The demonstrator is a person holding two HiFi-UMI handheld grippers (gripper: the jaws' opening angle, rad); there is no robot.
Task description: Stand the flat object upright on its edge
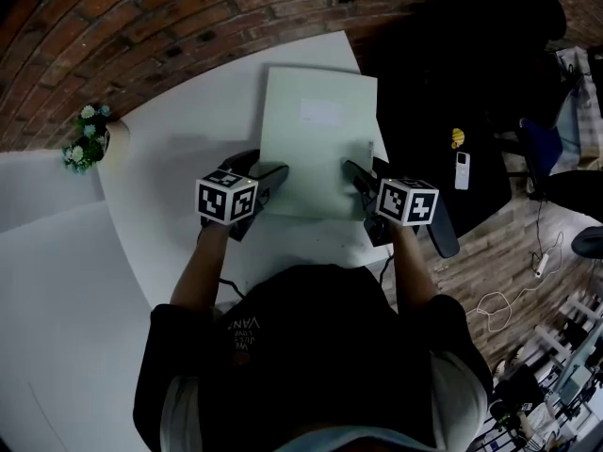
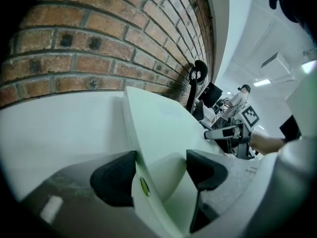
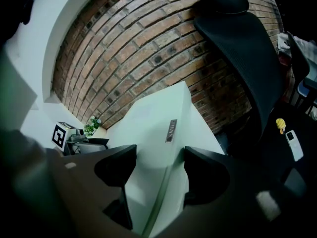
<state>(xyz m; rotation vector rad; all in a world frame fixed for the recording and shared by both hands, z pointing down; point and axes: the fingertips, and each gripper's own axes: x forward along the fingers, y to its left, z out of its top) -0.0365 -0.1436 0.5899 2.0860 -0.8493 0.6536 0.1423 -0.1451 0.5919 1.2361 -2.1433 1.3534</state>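
Observation:
A pale green flat box (image 1: 316,139) lies on the white table (image 1: 179,139), its long side running away from me. My left gripper (image 1: 268,175) is at its near left corner and my right gripper (image 1: 363,177) at its near right corner. In the left gripper view the box corner (image 2: 163,128) sits between the spread jaws (image 2: 161,175): the outer pad rests against the narrow side face and the inner pad stands over the top face. The right gripper view mirrors this on the box (image 3: 153,128), with jaws (image 3: 159,170) wide apart. Neither pair clamps it.
A small flower pot (image 1: 87,144) stands at the table's left edge by the brick wall (image 1: 141,17). A black chair (image 1: 471,64) holding a white device (image 1: 462,169) is close on the right. Cables (image 1: 499,299) lie on the wooden floor. A person (image 2: 240,95) stands far off.

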